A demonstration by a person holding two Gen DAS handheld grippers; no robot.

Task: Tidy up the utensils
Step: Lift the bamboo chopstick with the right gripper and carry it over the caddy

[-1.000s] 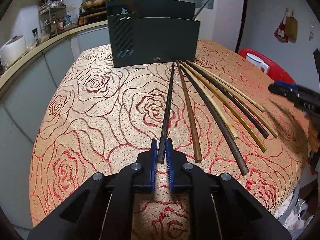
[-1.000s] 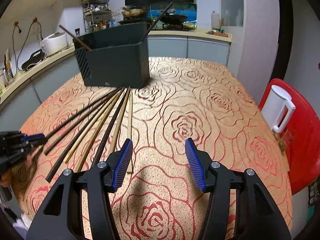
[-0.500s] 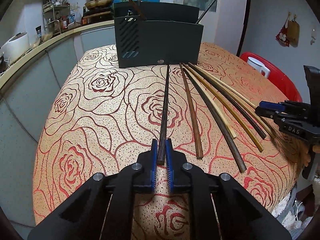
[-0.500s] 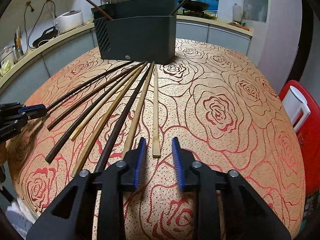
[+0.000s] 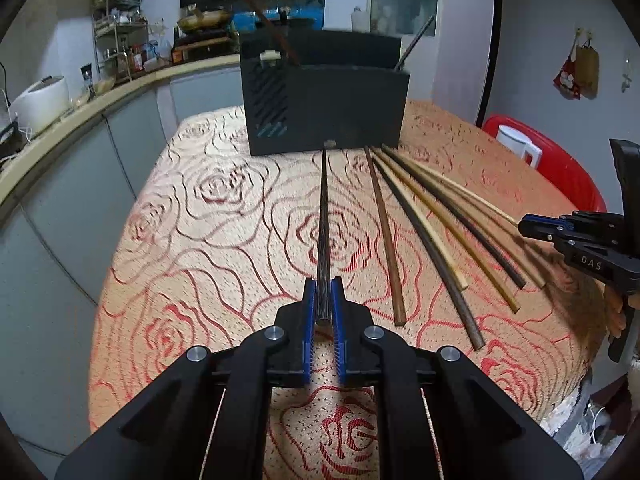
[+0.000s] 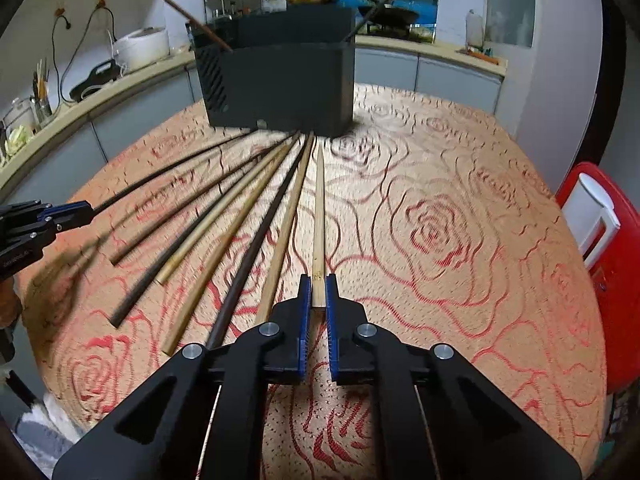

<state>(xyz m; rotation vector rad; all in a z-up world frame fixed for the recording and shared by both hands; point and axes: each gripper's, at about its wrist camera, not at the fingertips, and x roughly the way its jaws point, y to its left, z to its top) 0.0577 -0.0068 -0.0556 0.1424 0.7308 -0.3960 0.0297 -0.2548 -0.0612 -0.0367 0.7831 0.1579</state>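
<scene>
The left gripper points forward and down over the rose-patterned tablecloth, its blue pads clamped on the near end of a dark chopstick whose far tip reaches the foot of the black holder box. The right gripper slants down the same way; its jaws have just been closing and now pinch the near end of a pale chopstick at the right edge of the fan. Between these 2 lie 6 more loose chopsticks, spread out from the box toward the near table edge. To the right of the pale chopstick the cloth is bare as far as the red chair; to the left of the dark one it is bare to the table edge
</scene>
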